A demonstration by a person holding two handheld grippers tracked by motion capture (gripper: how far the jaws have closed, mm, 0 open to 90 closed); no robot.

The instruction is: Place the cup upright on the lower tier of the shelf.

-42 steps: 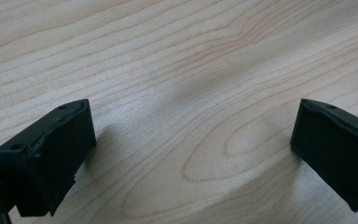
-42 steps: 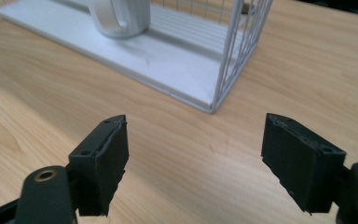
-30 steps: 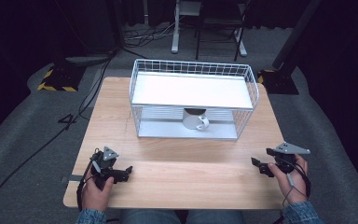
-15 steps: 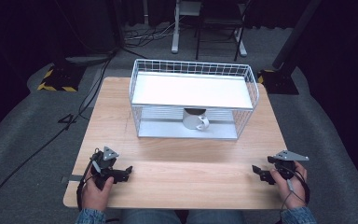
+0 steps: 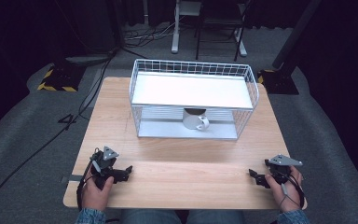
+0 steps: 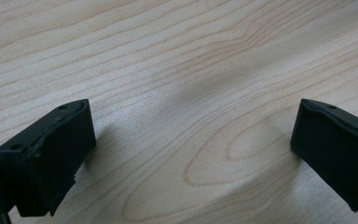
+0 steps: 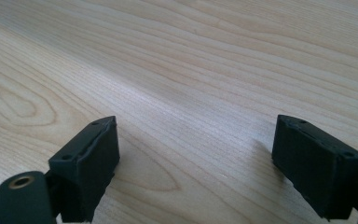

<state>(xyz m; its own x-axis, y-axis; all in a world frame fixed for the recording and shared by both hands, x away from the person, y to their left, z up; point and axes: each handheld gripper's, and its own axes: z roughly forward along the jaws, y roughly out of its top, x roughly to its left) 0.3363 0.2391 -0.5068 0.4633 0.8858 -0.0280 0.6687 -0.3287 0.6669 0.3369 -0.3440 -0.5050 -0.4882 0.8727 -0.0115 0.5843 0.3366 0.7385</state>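
Observation:
A white wire rack (image 5: 193, 98) with a flat white shelf on top stands at the back middle of the wooden table (image 5: 177, 158). Under that shelf sits a white mug (image 5: 195, 119), its handle turned to the right. My left gripper (image 5: 125, 172) rests on the table near the front left corner, held in a hand, open with bare wood between its jaws (image 6: 193, 135). My right gripper (image 5: 256, 177) lies near the front right corner, also held in a hand and open over bare wood (image 7: 196, 144).
Black cables (image 5: 37, 144) run over the grey floor to the left of the table. A yellow-and-black striped base (image 5: 58, 79) sits at the back left, with chair and stand legs (image 5: 205, 32) behind the table. The rack's wire walls rise around the shelf.
My right gripper has come down and toward the front edge of the table, settling on the wood. The left gripper has stayed put.

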